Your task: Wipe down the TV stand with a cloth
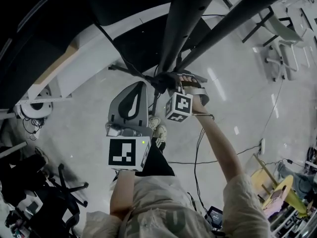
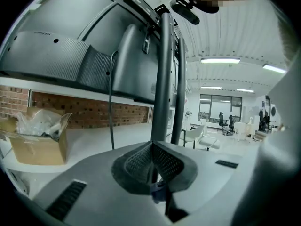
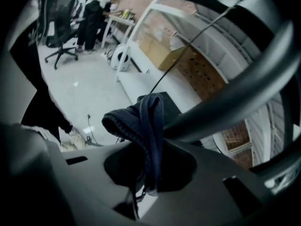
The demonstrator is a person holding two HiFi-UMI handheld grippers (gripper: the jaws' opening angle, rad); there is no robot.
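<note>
1. Currently: two grippers, one cloth, one TV stand with two dark poles, one cardboard box.
2. Right gripper is clenched on the dark blue cloth. The cloth is bunched up against a slanting pole of the TV stand.
3. Left gripper has its jaws pressed together with nothing between them. It points at the upright pole just ahead; contact can't be told.
4. The box sits at the left end of the white counter, under the screen's grey back, with a brick wall behind.
5. Pale glossy floor with cables on it; office chairs stand well off.
</note>
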